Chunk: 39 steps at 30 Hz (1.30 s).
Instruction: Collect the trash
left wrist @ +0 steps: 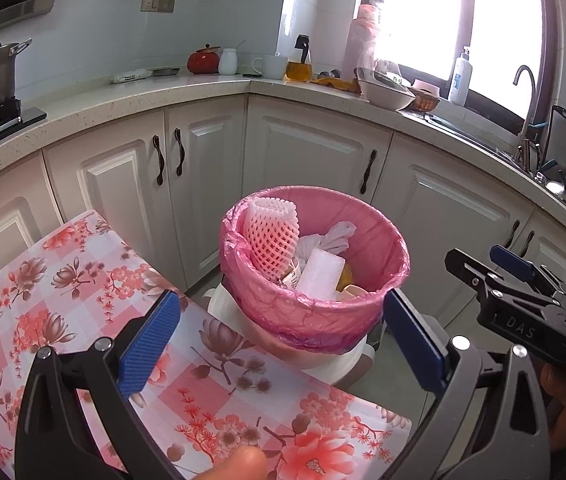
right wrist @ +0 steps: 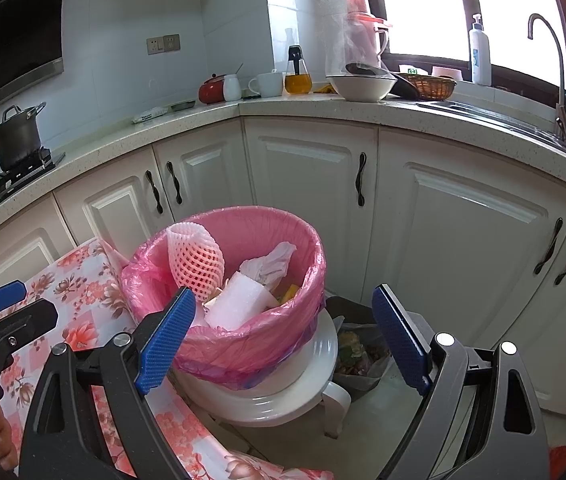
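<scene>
Pink-lined bin (left wrist: pixel 315 264) full, on white stool (right wrist: pixel 283 380) | floral table (left wrist: pixel 83 280) beside | left claw (left wrist: pixel 283 340), right claw (right wrist: pixel 283 340) released

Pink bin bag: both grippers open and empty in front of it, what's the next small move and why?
Probably ease the left gripper forward and down to the near rim of the pink bag and pinch the folded-over plastic. The bin already holds the foam fruit net, a white foam block and a crumpled plastic bag; neither the left nor the right gripper holds anything.
</scene>
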Each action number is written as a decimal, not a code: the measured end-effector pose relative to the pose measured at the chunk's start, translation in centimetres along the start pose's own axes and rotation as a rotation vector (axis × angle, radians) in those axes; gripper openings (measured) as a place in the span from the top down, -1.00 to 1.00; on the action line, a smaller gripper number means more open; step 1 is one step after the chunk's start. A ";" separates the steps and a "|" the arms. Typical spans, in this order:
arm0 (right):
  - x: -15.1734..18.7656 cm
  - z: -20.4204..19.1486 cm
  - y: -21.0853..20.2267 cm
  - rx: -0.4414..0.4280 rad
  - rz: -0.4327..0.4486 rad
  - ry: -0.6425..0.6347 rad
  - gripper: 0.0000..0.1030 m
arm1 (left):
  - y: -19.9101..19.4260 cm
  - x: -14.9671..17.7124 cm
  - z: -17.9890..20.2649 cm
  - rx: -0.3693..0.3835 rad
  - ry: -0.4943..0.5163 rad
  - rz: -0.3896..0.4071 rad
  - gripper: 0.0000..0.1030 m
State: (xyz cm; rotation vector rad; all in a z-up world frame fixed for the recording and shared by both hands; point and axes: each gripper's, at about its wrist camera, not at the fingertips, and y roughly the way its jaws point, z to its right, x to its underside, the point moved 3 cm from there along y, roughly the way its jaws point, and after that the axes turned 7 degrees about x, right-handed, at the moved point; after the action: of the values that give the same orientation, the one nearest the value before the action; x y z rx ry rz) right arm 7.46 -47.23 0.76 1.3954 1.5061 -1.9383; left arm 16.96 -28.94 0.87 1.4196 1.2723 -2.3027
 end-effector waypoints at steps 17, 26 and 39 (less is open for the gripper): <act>0.2 0.1 0.5 0.001 -0.008 -0.004 -0.63 | 0.2 0.0 0.0 0.002 -0.001 -0.001 -0.90; 0.2 0.1 0.5 0.002 -0.006 -0.003 -0.63 | 0.2 0.0 0.0 0.002 -0.002 -0.001 -0.90; 0.3 0.1 0.5 0.003 -0.006 -0.007 -0.63 | 0.7 0.0 -0.2 0.011 -0.008 -0.007 -0.90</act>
State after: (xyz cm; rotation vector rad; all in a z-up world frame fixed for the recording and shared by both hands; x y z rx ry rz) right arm 7.69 -47.41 0.26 1.3859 1.5070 -1.9474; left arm 17.44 -29.20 0.43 1.4102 1.2661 -2.3208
